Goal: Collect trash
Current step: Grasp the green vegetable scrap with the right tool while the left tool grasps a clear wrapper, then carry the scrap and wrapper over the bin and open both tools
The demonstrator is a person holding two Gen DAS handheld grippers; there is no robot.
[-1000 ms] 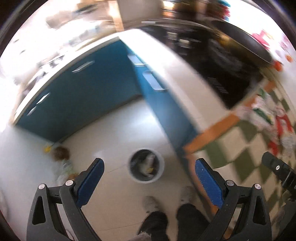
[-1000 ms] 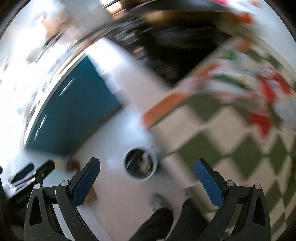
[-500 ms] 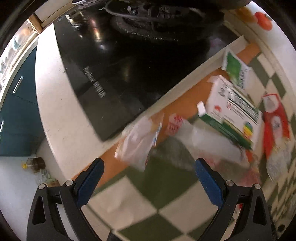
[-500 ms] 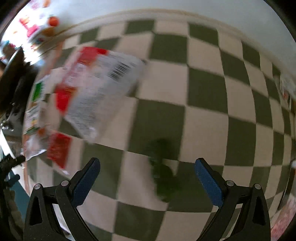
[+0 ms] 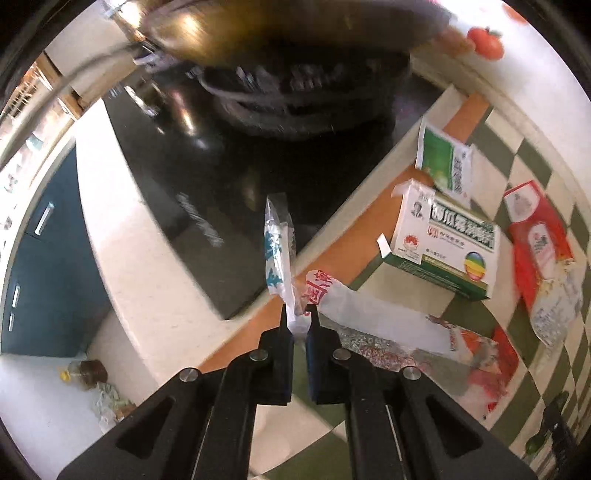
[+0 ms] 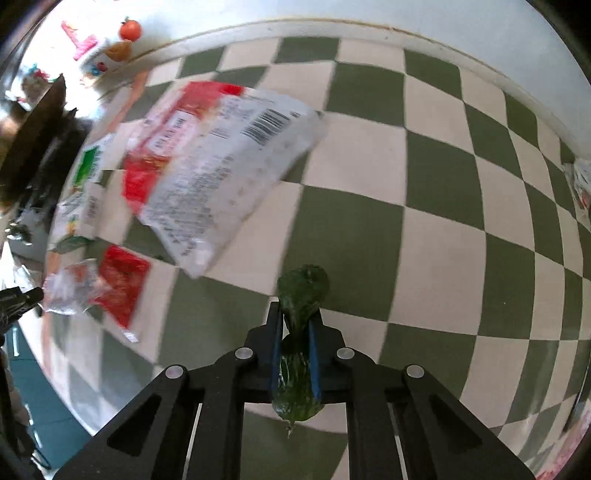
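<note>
Both grippers, left (image 5: pixel 300 312) and right (image 6: pixel 297 314), pinched trash, a thin wrapper (image 5: pixel 279 251) and green bag (image 6: pixel 301 295); the wrapper's slim edge could slip free when lifted.

A home kitchen: a glossy black cooktop (image 5: pixel 207 177) set into a pale counter (image 5: pixel 122 236) lies ahead and left of the left tongs, with a dark wok (image 5: pixel 295 33) standing on it at the far end. Teal cabinet doors with metal bar handles (image 5: pixel 44 221) run below the counter at far left, above a pale floor where an oil bottle (image 5: pixel 86 373) stands. Right of the tongs, a green-and-white checked cloth (image 6: pixel 424 177) covers the worktop, edged by a wall.
</note>
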